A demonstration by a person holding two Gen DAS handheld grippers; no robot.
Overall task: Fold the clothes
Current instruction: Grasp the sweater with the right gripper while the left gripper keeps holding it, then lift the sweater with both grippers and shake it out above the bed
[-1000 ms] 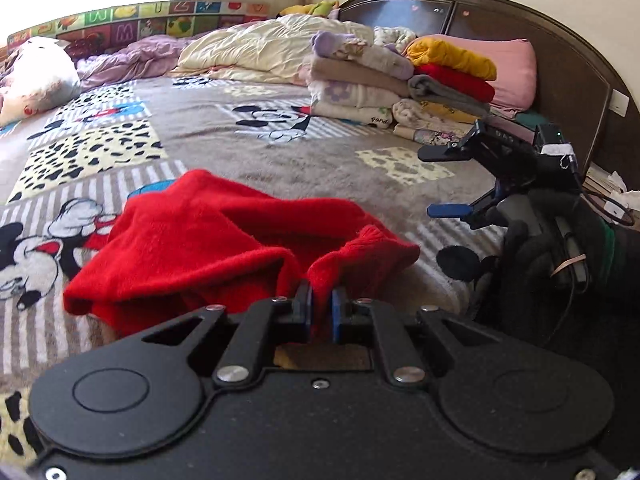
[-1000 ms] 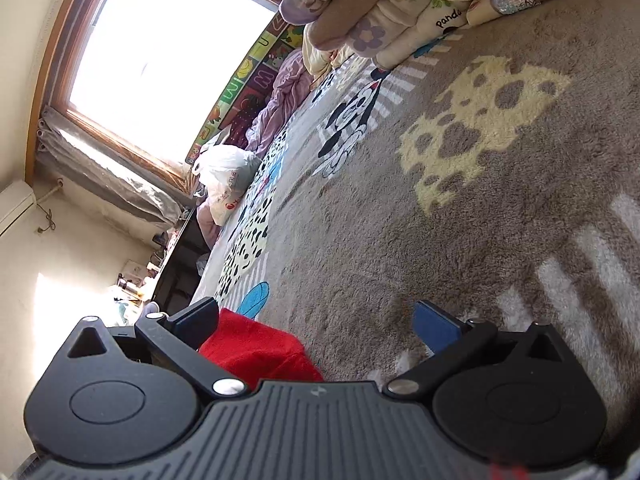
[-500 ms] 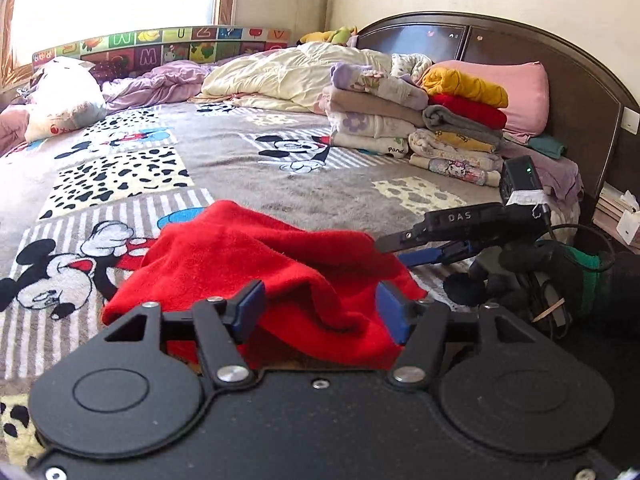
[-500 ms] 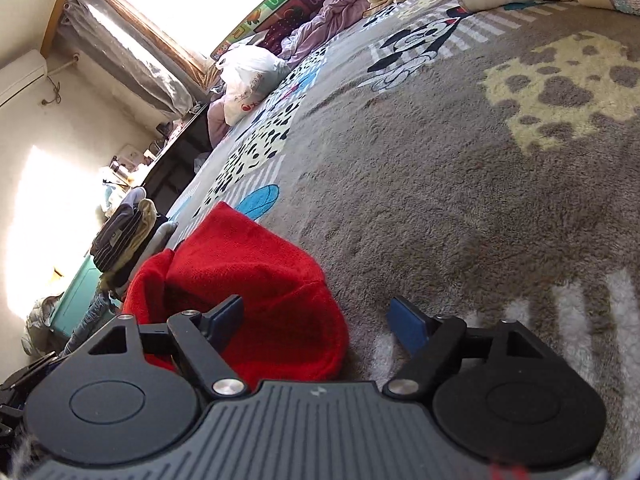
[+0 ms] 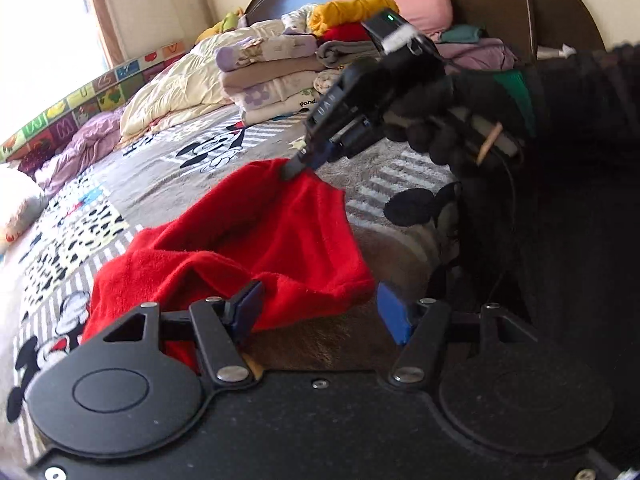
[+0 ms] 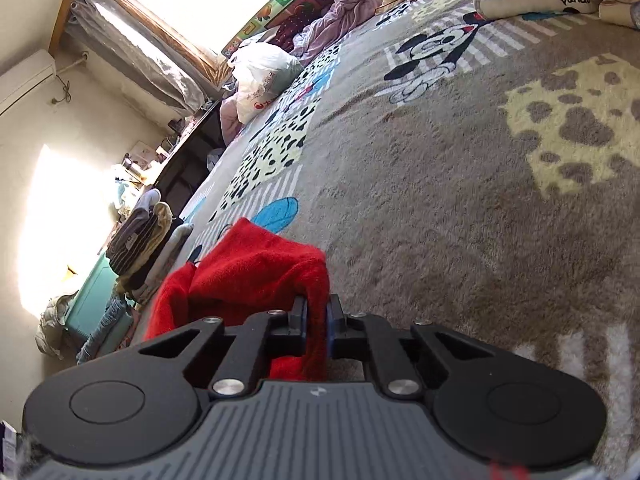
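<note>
Since earlier, right gripper (image 6: 316,322) now pinches one red garment (image 5: 256,232) (left gripper (image 5: 320,312) spread).

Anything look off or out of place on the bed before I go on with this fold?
Nothing stands out. The red garment is bunched, but only because the right gripper is pinching one edge and lifting it; the left gripper is open beside it. The folded stack near the headboard looks tidy.

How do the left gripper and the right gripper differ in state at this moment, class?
The left gripper is open, while the right gripper is shut on the red garment. The left gripper's blue pads stand either side of the garment's near edge without pinching it; the right gripper pinches a raised corner. Both work the same garment, over the patterned blanket.
</note>
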